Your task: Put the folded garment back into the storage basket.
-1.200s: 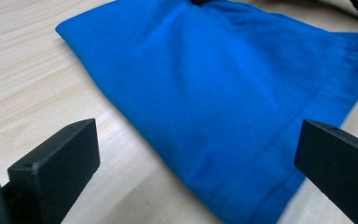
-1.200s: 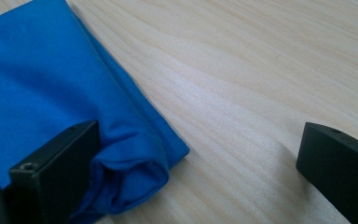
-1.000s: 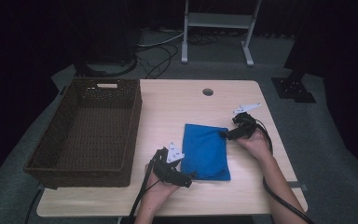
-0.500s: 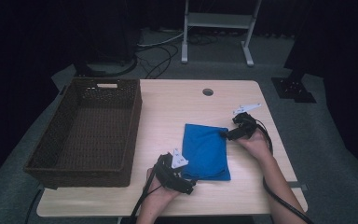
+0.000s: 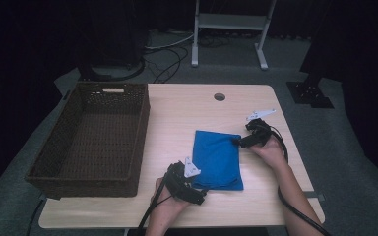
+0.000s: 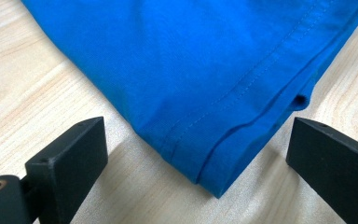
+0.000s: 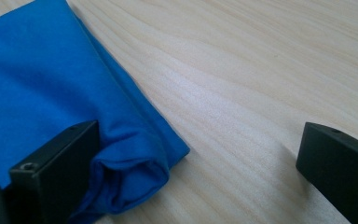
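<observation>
While its jaws stand wide apart with nothing between them but air, the left gripper [image 5: 197, 194] hovers at the near corner of the folded blue cloth [image 5: 217, 158], the hemmed corner lying just ahead of the jaws in the left gripper view. The right gripper [image 5: 240, 142] is also spread wide and holds nothing, one jaw resting against the cloth's rolled far corner. The cloth lies flat on the wooden table [image 5: 187, 108], right of the wicker basket [image 5: 93, 137]. Closing from here could catch only the top layer, so the fold would open on lifting; a low jaw might also push the corner away instead of pinching it.
</observation>
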`<state>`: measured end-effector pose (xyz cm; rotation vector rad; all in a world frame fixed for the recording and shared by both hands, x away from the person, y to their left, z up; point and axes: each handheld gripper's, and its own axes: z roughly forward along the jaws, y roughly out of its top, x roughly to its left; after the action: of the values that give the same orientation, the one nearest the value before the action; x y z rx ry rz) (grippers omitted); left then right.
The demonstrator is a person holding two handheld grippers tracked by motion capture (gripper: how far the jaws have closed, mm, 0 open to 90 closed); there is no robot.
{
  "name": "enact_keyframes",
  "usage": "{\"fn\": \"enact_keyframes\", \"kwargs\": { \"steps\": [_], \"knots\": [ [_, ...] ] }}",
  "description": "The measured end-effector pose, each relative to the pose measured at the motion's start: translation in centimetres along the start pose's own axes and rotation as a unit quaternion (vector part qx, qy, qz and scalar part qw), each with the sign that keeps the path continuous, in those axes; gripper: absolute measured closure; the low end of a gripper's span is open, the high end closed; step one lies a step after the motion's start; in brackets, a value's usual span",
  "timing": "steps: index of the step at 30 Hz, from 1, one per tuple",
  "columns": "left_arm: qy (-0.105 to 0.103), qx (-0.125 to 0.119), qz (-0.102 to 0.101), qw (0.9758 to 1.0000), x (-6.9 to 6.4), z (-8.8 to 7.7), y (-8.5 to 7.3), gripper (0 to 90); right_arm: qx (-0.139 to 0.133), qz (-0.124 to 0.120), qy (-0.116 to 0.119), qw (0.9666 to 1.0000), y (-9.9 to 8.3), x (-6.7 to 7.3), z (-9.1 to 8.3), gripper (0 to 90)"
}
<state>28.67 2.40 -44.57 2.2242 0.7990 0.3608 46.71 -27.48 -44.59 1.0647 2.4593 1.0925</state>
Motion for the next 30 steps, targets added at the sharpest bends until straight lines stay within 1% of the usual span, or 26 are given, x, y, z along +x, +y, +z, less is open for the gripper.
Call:
{"fn": "enact_keyframes", "kwargs": {
  "steps": [6, 9, 10, 15, 17, 19, 22, 23, 24, 25, 30],
  "knots": [
    [-0.001, 0.0, 0.001, 1.0, 0.01, -0.04, -0.03, 4.7, -0.002, 0.0, 0.0, 1.0, -0.08, -0.02, -0.04, 0.0],
    [-0.002, 0.0, 0.001, 1.0, 0.01, -0.04, -0.03, 4.7, -0.003, 0.004, 0.001, 1.0, -0.14, -0.03, -0.1, 0.0],
    [-0.004, -0.004, 0.003, 1.0, 0.02, -0.07, -0.05, 5.5, -0.003, 0.004, 0.001, 1.0, -0.15, -0.02, -0.11, 0.0],
    [-0.005, -0.012, 0.004, 0.9999, 0.13, -0.29, -0.17, 14.2, -0.004, 0.002, 0.001, 1.0, -0.17, -0.05, -0.11, 0.0],
    [-0.007, -0.015, 0.006, 0.9998, 0.11, -0.34, -0.2, 15.8, -0.004, 0.002, 0.001, 1.0, -0.17, -0.05, -0.11, 0.0],
    [-0.011, -0.019, 0.01, 0.9997, 0.07, -0.42, -0.23, 21.5, -0.004, 0.002, 0.001, 1.0, -0.16, -0.04, -0.1, 0.0],
    [-0.013, -0.021, 0.011, 0.9996, 0.05, -0.44, -0.24, 23.5, -0.004, 0.002, 0.001, 1.0, -0.16, -0.04, -0.1, 0.0],
    [-0.018, -0.024, 0.013, 0.9995, 0.0, -0.49, -0.27, 24.9, -0.004, 0.003, 0.001, 1.0, -0.16, -0.03, -0.1, 0.0],
    [-0.019, -0.025, 0.016, 0.9994, -0.08, -0.54, -0.3, 28.9, -0.003, 0.002, 0.001, 1.0, -0.15, -0.03, -0.09, 0.0],
    [-0.021, -0.026, 0.017, 0.9993, -0.17, -0.56, -0.32, 30.8, -0.003, 0.002, 0.001, 1.0, -0.15, -0.03, -0.09, 0.0],
    [-0.025, -0.029, 0.02, 0.9991, -0.44, -0.62, -0.33, 35.4, -0.002, -0.001, 0.002, 1.0, -0.07, -0.09, -0.04, 0.0]
  ]
}}
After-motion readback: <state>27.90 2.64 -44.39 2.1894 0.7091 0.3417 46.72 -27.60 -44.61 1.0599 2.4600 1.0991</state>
